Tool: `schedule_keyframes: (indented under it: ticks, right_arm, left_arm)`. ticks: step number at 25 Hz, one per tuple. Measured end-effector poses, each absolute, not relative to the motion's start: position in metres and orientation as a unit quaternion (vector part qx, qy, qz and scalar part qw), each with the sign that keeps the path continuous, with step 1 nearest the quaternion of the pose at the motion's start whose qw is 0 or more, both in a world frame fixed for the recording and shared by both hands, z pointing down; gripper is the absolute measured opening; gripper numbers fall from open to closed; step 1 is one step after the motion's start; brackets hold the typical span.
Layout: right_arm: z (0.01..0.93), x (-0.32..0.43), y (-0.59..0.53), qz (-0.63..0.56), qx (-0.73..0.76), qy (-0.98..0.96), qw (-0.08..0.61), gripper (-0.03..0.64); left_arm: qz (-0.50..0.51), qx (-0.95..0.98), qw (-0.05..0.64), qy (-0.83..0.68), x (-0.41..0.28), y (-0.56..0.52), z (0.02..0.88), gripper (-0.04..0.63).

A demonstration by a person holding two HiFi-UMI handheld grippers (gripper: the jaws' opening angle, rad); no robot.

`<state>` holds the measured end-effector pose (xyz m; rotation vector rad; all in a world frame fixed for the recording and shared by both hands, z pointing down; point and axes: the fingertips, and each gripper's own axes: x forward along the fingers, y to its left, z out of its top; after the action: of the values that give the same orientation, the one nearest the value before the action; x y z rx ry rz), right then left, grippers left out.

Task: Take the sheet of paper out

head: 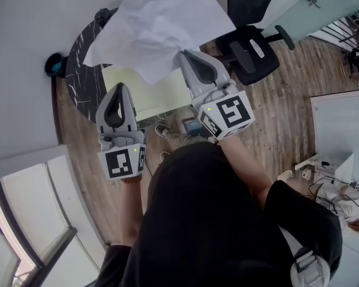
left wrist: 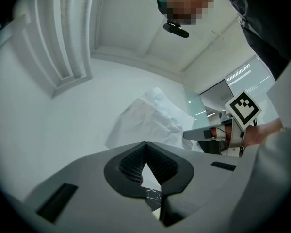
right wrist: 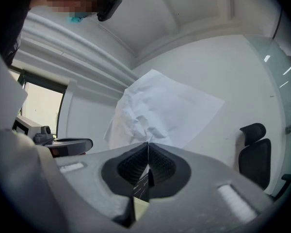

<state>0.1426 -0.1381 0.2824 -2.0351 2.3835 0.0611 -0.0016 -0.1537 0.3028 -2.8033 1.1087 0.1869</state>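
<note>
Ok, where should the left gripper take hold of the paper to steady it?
Grip the paper at its flat lower-left corner, coming from below. The right gripper is shut on the crumpled middle of the bottom edge, so that corner juts free and uncreased. It is also nearest the left gripper, which is shut and must open first.

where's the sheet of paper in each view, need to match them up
Head view: sheet of paper at top centre, its crumpled lower corner pinched in the right claw.
Left gripper view: paper just right of centre, with the right claw coming in from the right.
Right gripper view: paper in the centre, rising from the claw's shut tips.
Shared landmark: the right claw at the paper's crumpled corner.
</note>
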Motion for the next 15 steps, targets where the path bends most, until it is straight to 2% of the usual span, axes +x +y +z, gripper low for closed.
schedule_keyframes:
  ticks: [8,15]
  right_arm:
    - [0.263,0.141,-0.109,0.105,-0.667,0.737,0.005,-0.003]
    - [0.267,0.140,-0.099,0.109,-0.677,0.728,-0.011,-0.003]
  left_arm:
    - [0.044,-0.928,0.077,0.362,0.014,-0.139,0.296,0.003]
    - [0.035,-0.931,0.080,0.354,0.020,-0.137,0.297,0.003]
